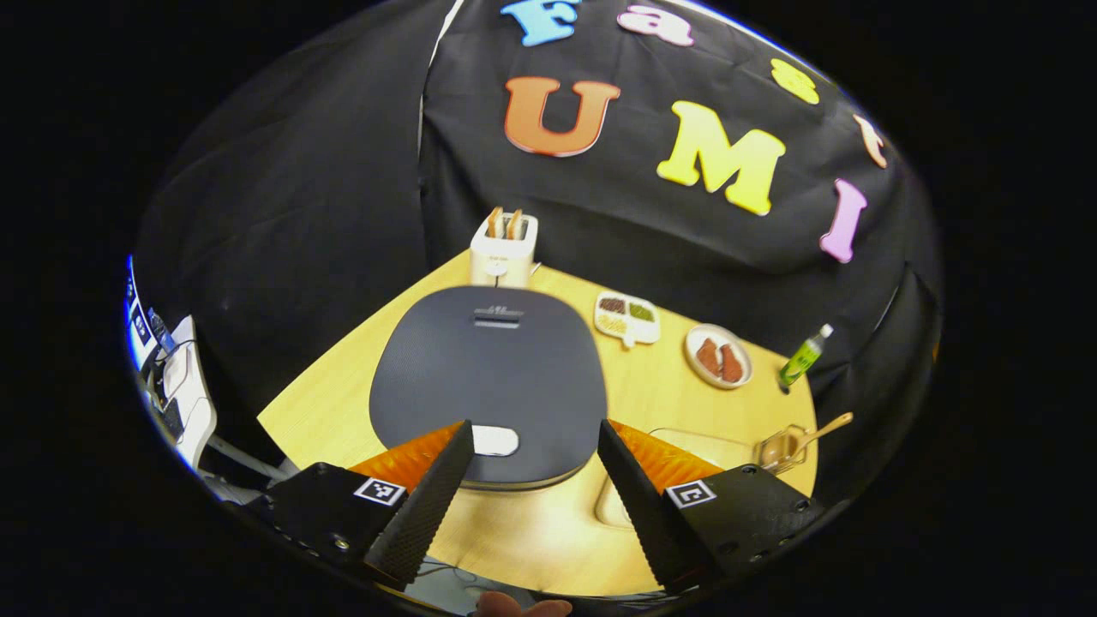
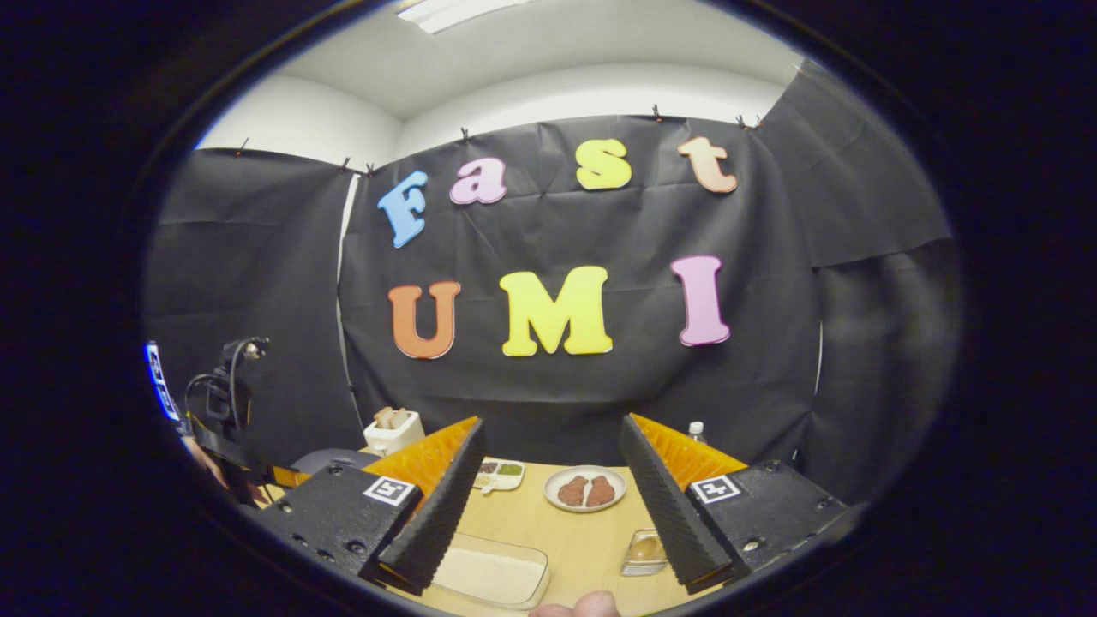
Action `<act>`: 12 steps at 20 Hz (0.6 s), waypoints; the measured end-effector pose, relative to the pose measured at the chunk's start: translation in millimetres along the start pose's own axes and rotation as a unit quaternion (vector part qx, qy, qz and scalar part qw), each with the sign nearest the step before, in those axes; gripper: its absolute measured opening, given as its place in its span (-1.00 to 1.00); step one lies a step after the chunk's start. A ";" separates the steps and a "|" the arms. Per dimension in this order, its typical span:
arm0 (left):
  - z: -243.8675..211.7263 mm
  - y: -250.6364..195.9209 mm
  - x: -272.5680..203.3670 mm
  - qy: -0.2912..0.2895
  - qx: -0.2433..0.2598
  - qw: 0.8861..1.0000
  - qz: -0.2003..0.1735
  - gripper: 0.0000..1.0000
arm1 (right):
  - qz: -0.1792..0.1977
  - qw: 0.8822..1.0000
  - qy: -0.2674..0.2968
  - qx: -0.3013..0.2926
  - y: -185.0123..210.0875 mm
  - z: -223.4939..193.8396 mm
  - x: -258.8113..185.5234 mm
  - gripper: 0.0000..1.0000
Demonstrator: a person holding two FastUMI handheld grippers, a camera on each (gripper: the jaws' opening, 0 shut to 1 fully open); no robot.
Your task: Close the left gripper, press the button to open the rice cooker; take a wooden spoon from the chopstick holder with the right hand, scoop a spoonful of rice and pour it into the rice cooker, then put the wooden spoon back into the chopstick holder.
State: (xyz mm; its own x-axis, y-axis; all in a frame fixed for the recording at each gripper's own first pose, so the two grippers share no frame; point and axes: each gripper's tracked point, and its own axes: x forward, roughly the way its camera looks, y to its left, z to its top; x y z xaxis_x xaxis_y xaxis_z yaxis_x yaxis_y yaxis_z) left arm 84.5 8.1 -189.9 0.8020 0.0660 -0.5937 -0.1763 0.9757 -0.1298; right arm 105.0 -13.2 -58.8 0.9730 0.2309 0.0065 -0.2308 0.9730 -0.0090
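Rice cooker point(image 1: 488, 377), dark grey rounded lid closed, pale oval button point(image 1: 495, 440) at its front, sits near the wooden tabletop's point(image 1: 548, 531) left edge. Left gripper point(image 1: 533, 446) hovers above it, fingers wide apart, empty. Right gripper point(image 2: 548, 480) likewise spread, empty, over bare tabletop centre.

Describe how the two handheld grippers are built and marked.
Left gripper and right gripper look alike: two wedge-shaped fingers with finely ribbed faces, orange ridged backing behind them, on black blocks with screws. Each block carries a square black-and-white tag. No cables visible.
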 end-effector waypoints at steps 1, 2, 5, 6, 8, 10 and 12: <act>8.0 -2.2 -22.4 -0.035 0.006 0.999 -0.014 0.90 | -0.004 1.000 -0.006 0.000 6.8 8.5 -12.0 0.97; 20.1 -7.8 -44.1 -0.070 0.019 0.997 -0.027 0.92 | -0.006 1.000 -0.012 -0.001 13.2 15.6 -25.3 0.97; 38.5 -12.5 -116.5 -0.150 0.066 0.985 -0.052 0.91 | -0.018 0.999 -0.026 0.006 34.9 34.5 -69.4 1.00; 41.8 -13.2 -142.5 -0.173 0.082 0.980 -0.061 0.90 | -0.020 0.999 -0.031 0.006 41.3 39.4 -85.6 1.00; 40.3 -25.1 -190.1 -0.210 0.092 0.969 -0.092 0.89 | -0.026 0.999 -0.035 -0.002 52.4 46.4 -117.5 0.97; 29.6 -31.0 -229.5 -0.233 0.089 0.960 -0.128 0.89 | -0.036 0.998 -0.041 -0.006 61.1 54.2 -148.9 1.00; 23.6 -46.2 -257.9 -0.250 0.090 0.950 -0.162 0.89 | -0.046 0.998 -0.045 -0.004 68.3 59.4 -180.0 1.00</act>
State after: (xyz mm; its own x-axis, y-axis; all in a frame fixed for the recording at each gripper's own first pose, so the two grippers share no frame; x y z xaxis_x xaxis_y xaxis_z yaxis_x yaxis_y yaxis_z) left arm -100.7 -49.1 -12.0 0.9765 -0.1968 -0.0882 0.1902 0.9787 -0.0774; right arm -86.4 12.1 -1.2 0.9850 0.1416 0.0984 -0.1410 0.9899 -0.0131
